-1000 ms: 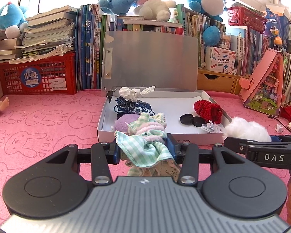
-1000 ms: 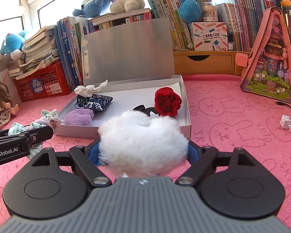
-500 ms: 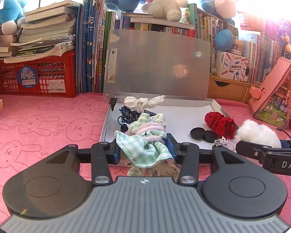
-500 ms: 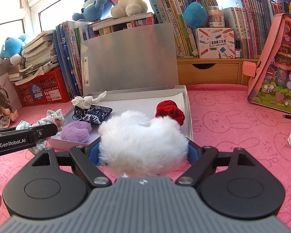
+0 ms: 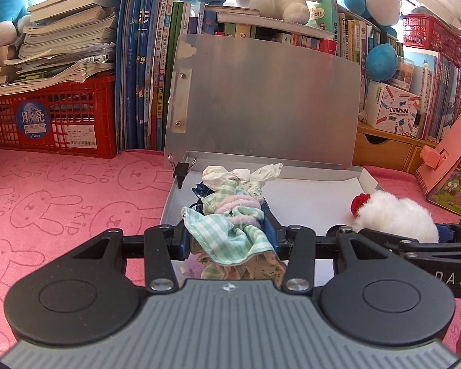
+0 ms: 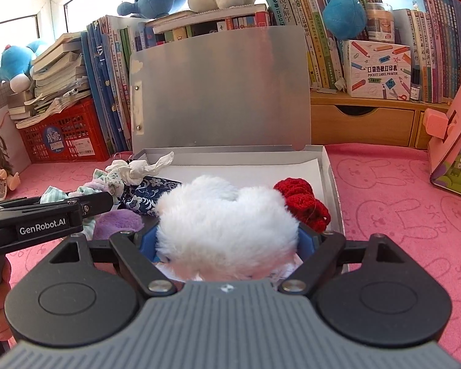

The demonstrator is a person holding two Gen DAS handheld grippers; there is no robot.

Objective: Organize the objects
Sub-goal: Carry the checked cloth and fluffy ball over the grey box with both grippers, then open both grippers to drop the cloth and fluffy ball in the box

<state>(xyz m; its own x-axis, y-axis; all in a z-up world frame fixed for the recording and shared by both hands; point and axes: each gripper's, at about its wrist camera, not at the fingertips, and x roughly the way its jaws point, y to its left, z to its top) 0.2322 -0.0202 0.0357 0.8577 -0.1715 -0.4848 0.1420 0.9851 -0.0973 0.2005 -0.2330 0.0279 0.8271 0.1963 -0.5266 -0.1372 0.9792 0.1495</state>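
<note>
Over the open box, both grippers clamp soft loads for dropping inside: left gripper the checked cloth bundle, right gripper the white pompom at five o'clock.

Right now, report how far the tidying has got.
Partly done. Already in the open box: a red crocheted piece, a navy patterned pouch, a purple fluffy piece and a white cloth bow. In hand: the left gripper clamps a green checked cloth bundle; the right gripper holds a white fluffy pompom. Left: set both into the box.

green checked cloth bundle and white fluffy pompom held above open box.
</note>
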